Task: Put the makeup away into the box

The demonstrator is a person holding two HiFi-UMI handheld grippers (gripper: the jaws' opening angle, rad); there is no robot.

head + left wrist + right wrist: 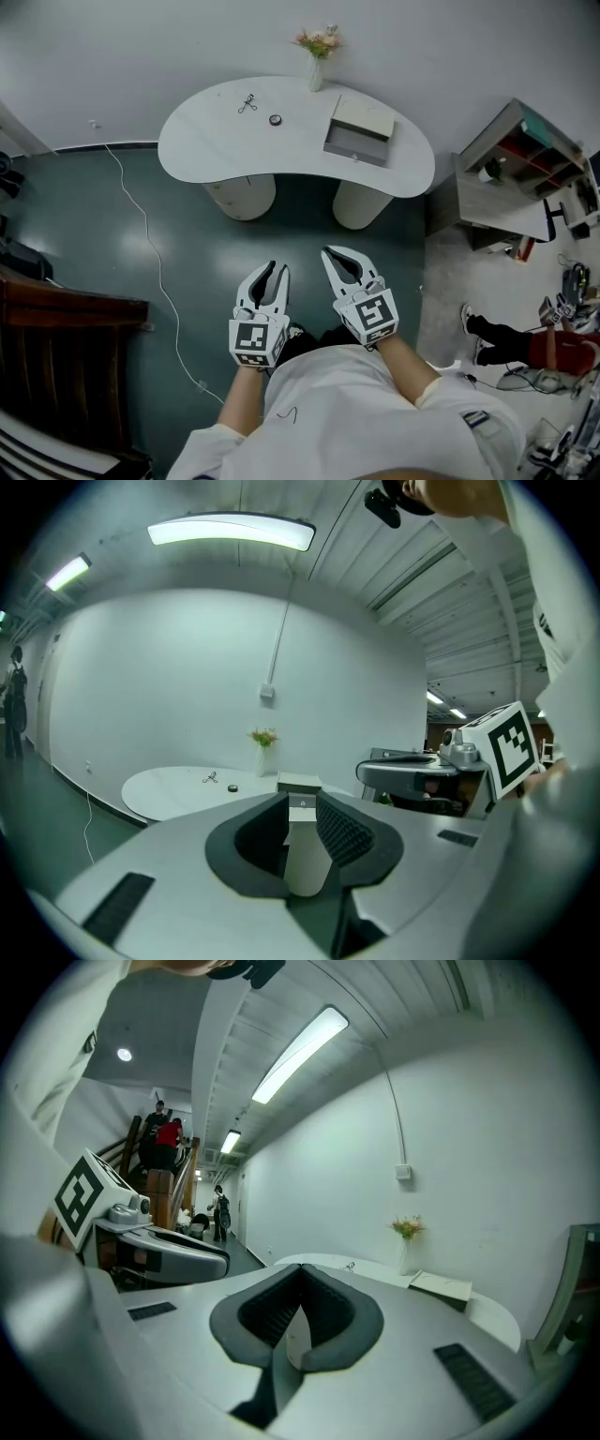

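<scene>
On the white curved table [206, 150] lie a metal eyelash curler [247, 103] and a small round dark makeup pot [275, 119]. A pale box [359, 131] with its drawer pulled out stands on the table's right half. Both grippers hover over the green floor, well short of the table and pointing at it. My left gripper [278, 266] has its jaws slightly apart with nothing between them; the box [298, 783] shows through the gap. My right gripper [330, 251] has its tips together and holds nothing. In the left gripper view the curler [210, 778] and pot [232, 787] are small and far.
A vase of flowers [316, 66] stands at the table's back edge beside the box. A white cable [141, 225] trails across the floor at left. Dark wooden furniture [56, 366] fills the lower left. A shelf unit [525, 169] and a seated person [525, 342] are at right.
</scene>
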